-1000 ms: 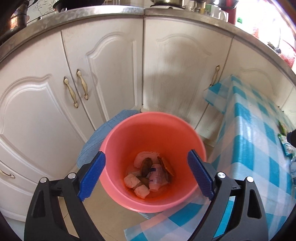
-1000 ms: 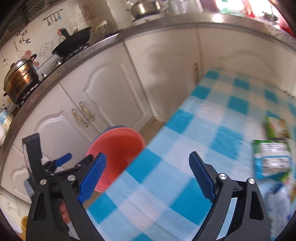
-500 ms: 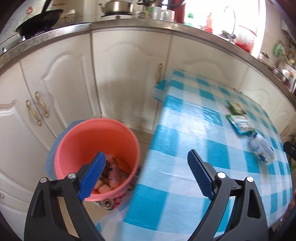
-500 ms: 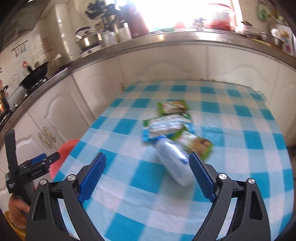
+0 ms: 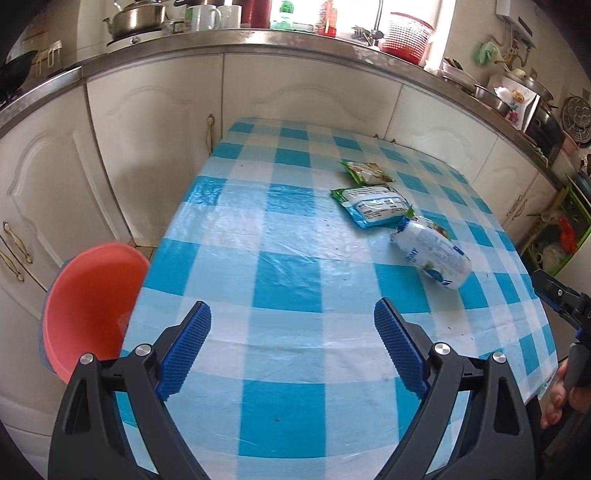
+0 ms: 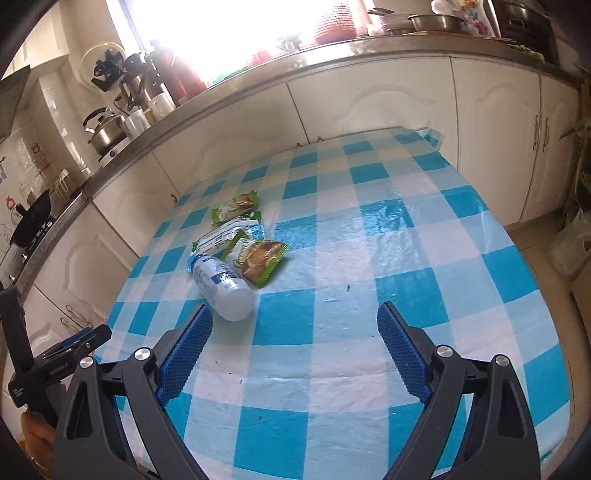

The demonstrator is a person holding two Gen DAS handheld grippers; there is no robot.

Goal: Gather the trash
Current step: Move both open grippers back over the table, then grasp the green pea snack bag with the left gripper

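Observation:
Trash lies on the blue-checked table (image 5: 288,273): a white plastic bottle (image 5: 432,254) on its side, a blue-white wrapper (image 5: 371,205) and a green snack packet (image 5: 365,171). In the right wrist view the bottle (image 6: 223,286) lies just beyond the left fingertip, with a green-brown packet (image 6: 264,260) beside it and two wrappers (image 6: 234,208) behind. A pink bucket (image 5: 92,306) stands on the floor left of the table. My left gripper (image 5: 291,350) is open and empty above the table's near part. My right gripper (image 6: 293,352) is open and empty.
White kitchen cabinets (image 5: 155,122) and a steel counter with pots and cups (image 5: 136,18) run behind the table. The right gripper's body shows at the right edge of the left wrist view (image 5: 561,299). A bag (image 6: 570,243) sits on the floor at far right.
Both grippers swung away from the bucket to the right, toward the table. The bottle and wrappers came into view ahead. Both stayed open and empty.

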